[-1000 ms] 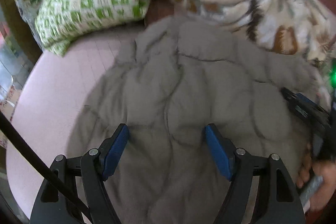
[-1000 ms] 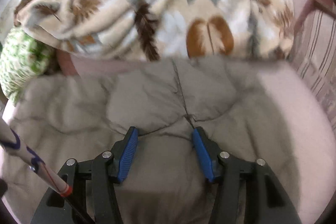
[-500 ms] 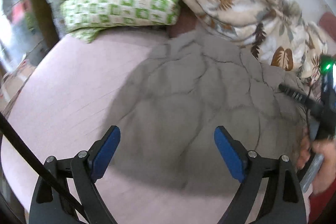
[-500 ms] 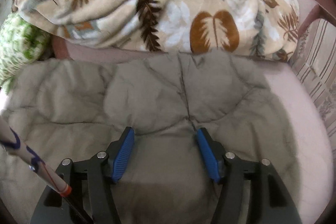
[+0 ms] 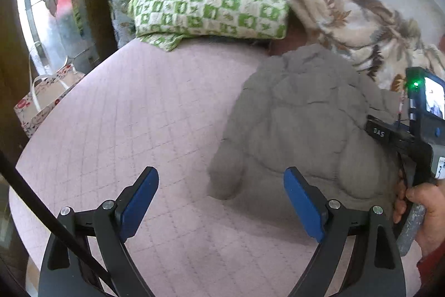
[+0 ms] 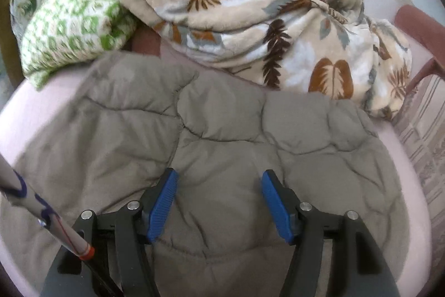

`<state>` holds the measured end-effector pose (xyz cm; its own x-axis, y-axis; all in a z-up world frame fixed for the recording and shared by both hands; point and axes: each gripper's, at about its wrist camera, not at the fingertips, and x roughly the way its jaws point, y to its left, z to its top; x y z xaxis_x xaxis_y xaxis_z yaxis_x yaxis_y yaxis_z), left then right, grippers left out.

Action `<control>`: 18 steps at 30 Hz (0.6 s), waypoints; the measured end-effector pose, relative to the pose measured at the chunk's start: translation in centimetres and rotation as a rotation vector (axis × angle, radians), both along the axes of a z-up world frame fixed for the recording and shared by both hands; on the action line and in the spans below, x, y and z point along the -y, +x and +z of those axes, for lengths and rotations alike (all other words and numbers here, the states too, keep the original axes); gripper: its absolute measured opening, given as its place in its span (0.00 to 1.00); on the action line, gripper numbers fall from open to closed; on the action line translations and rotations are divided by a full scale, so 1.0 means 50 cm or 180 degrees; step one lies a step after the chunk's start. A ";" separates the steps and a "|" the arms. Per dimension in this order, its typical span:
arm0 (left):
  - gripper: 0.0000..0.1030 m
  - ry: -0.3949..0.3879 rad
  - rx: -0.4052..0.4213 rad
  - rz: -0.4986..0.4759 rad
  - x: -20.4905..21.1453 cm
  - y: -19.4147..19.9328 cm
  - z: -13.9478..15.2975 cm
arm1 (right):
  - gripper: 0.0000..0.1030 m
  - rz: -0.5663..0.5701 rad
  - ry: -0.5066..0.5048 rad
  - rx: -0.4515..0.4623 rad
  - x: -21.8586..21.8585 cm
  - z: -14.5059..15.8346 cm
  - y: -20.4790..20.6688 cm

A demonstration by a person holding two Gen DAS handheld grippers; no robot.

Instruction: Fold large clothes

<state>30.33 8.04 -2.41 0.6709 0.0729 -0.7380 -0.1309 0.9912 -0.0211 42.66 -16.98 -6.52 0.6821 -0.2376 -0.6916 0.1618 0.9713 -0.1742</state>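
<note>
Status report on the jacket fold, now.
Left gripper open, over bare pink bedcover. Right gripper opening above the grey puffer jacket, nothing gripped. Leaf-print blanket crowds the jacket's far edge.

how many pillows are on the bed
1: the green-and-white checked pillow at the head of the bed, partly under the leaf-print blanket. More may be hidden beneath that blanket.

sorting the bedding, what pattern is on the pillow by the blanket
The pillow has a green and white checked block pattern, clearest in the left wrist view.
</note>
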 end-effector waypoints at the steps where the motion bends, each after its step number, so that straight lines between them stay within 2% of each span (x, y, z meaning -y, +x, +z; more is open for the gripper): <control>1: 0.88 -0.0091 -0.0024 -0.0009 -0.008 0.002 0.002 | 0.71 -0.0045 0.0011 -0.0013 0.006 -0.008 0.006; 2: 0.88 -0.0208 -0.0025 -0.0026 -0.017 0.001 0.006 | 0.72 -0.0070 0.0022 -0.0044 0.008 -0.007 0.010; 4: 0.88 -0.0269 0.0019 -0.0012 -0.026 -0.004 0.014 | 0.72 -0.0134 -0.0014 -0.0141 0.005 0.018 0.011; 8: 0.88 -0.0068 0.0135 0.0081 -0.024 -0.012 0.020 | 0.72 -0.0150 -0.0050 0.0226 -0.028 0.099 -0.014; 10: 0.88 -0.0021 0.0140 0.0096 -0.023 -0.012 0.018 | 0.72 -0.0030 -0.0006 0.0247 -0.059 0.116 -0.005; 14: 0.88 -0.0008 0.0130 0.0065 -0.021 -0.008 0.017 | 0.72 0.0162 0.0072 0.0033 -0.116 0.082 0.038; 18: 0.88 0.0026 0.0126 -0.0007 -0.013 -0.005 0.015 | 0.77 0.0041 0.0038 -0.0144 -0.130 0.008 0.078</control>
